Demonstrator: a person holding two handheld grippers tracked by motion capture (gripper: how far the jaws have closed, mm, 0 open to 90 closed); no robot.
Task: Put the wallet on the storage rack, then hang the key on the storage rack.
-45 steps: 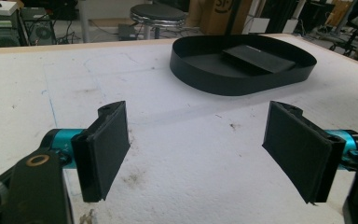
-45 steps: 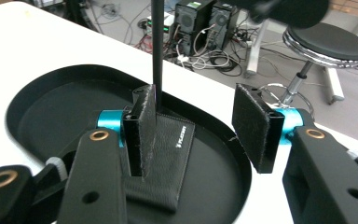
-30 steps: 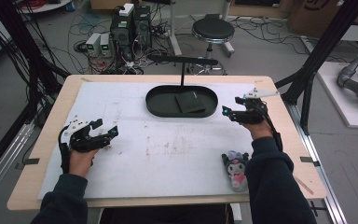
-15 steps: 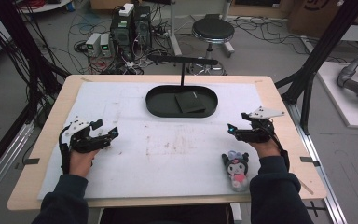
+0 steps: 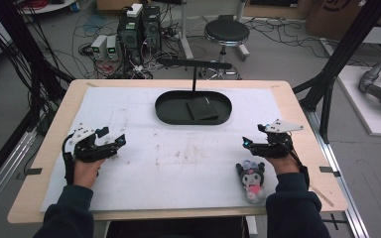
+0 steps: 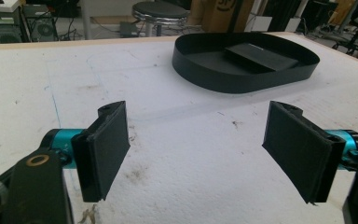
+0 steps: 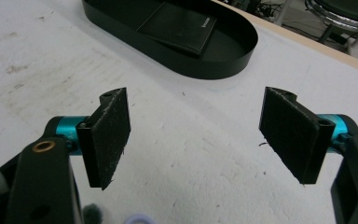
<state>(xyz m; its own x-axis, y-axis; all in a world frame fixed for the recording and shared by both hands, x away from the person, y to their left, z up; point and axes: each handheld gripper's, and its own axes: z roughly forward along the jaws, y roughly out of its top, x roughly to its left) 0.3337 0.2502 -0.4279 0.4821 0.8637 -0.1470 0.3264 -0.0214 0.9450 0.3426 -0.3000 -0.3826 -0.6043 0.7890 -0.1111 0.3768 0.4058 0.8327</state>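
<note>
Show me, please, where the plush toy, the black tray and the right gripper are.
plush toy [image 5: 251, 177]: high view, on its dark head.
black tray [image 5: 166, 110]: high view, on its left rim.
right gripper [image 5: 248, 144]: high view, between its fingertips.

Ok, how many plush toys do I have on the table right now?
1. The plush toy lies on the white mat near the table's front edge, just beside the person's right forearm and behind the right tongs. Nothing else plush is visible, though the forearms hide some mat.

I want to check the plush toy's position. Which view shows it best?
The high view: the plush toy lies whole on the table, just beside the right gripper. The right gripper view catches a blurred scrap at its bottom edge.
</note>
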